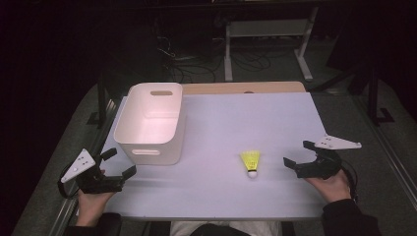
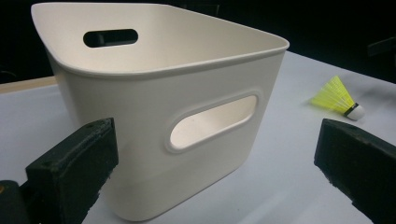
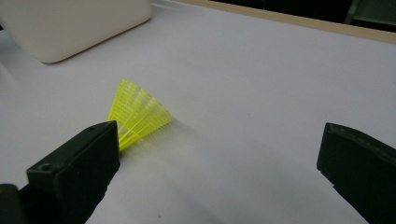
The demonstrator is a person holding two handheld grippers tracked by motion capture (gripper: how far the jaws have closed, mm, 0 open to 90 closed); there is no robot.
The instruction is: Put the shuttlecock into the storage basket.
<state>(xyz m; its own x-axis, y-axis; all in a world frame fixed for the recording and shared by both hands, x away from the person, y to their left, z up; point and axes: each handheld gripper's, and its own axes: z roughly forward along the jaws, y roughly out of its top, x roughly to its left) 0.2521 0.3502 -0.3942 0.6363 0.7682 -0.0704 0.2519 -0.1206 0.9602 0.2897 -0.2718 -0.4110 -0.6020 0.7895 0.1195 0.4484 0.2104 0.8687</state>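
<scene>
Right gripper (image 1: 298, 156), jaws spread wide and empty, sits just right of the yellow shuttlecock (image 1: 251, 162), which lies on the table (image 1: 275, 113) with cork near and skirt far, well right of the left gripper (image 1: 117, 161).

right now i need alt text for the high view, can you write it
A yellow shuttlecock lies on a white table, cork end toward the person, right of an empty white bin. A hand holds an open gripper at each near corner: left, right.
</scene>
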